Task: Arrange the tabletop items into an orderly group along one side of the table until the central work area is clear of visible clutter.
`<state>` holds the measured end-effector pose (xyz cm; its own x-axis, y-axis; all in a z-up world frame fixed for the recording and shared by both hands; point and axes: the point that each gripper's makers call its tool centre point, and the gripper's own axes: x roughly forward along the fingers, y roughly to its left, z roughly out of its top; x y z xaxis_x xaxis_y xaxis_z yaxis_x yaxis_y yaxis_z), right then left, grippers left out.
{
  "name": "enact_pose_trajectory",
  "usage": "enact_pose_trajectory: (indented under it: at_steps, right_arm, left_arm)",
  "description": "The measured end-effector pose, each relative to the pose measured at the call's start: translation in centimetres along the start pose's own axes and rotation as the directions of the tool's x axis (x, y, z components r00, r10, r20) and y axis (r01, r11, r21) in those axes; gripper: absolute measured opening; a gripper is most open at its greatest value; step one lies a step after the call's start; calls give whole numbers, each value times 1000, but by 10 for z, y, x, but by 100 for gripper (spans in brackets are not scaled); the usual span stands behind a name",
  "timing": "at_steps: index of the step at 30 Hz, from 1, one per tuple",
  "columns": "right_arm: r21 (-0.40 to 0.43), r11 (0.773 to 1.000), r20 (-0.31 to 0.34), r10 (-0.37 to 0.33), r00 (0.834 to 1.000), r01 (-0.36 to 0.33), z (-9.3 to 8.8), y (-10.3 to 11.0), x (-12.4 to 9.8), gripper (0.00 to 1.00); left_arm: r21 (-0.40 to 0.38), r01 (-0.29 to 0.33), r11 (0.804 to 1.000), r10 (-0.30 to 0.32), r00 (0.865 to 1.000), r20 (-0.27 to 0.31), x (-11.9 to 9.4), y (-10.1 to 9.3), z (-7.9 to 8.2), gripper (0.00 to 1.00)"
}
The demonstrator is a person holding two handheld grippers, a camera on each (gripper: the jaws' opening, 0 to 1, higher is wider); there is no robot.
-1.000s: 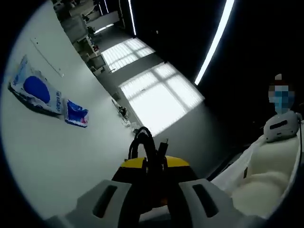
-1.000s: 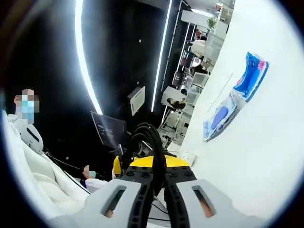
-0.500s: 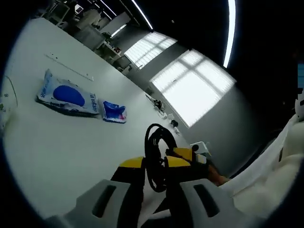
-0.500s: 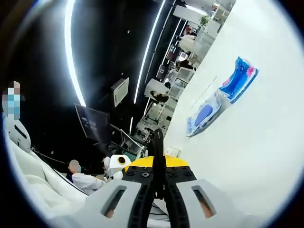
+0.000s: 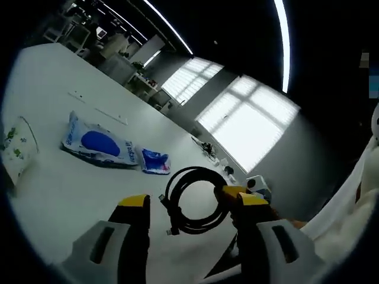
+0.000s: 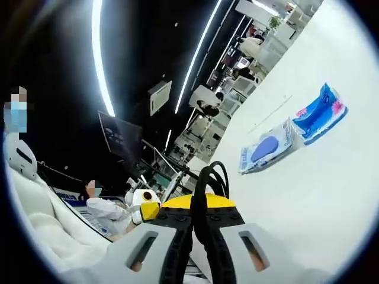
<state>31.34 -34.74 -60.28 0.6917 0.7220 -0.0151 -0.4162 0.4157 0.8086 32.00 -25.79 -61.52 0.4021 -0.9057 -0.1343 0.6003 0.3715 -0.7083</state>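
My left gripper point(image 5: 189, 204) stands open over the white table point(image 5: 53, 201). A black coiled cable point(image 5: 188, 222) lies between its jaws, with a plug end hanging at the lower left; I cannot tell if it rests on the table. My right gripper point(image 6: 198, 204) is shut on a black cable coil point(image 6: 212, 174) that sticks up above its jaws. A wipes pack with a blue oval point(image 5: 98, 145) point(image 6: 269, 148) lies on the table next to a small blue pack point(image 5: 155, 161) point(image 6: 323, 112).
A white pouch with green print point(image 5: 18, 151) lies at the left edge of the left gripper view. The table edge point(image 5: 195, 142) runs behind the packs. People in white point(image 6: 109, 213) sit beyond the table, with desks and windows point(image 5: 243, 121) farther off.
My left gripper has gone from shut on the black cable to open, and the coil now sits loose between its jaws. Both views have swung. The right gripper stays shut on its coil.
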Motion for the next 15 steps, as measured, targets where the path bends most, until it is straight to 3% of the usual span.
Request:
enact_pose_trajectory:
  at_steps: [4, 10, 15]
  right_arm:
    - [1, 999, 8, -33, 999, 33, 15, -18, -2, 2]
    - [86, 991, 86, -106, 991, 99, 40, -58, -5, 2]
    - [116, 986, 108, -133, 985, 121, 49, -80, 0, 2]
  left_arm:
    - [-5, -30, 1000, 30, 1000, 6, -15, 7, -4, 59]
    - [-11, -46, 999, 47, 997, 54, -31, 11, 2, 62]
    - [-41, -79, 996, 82, 993, 85, -43, 19, 3, 65]
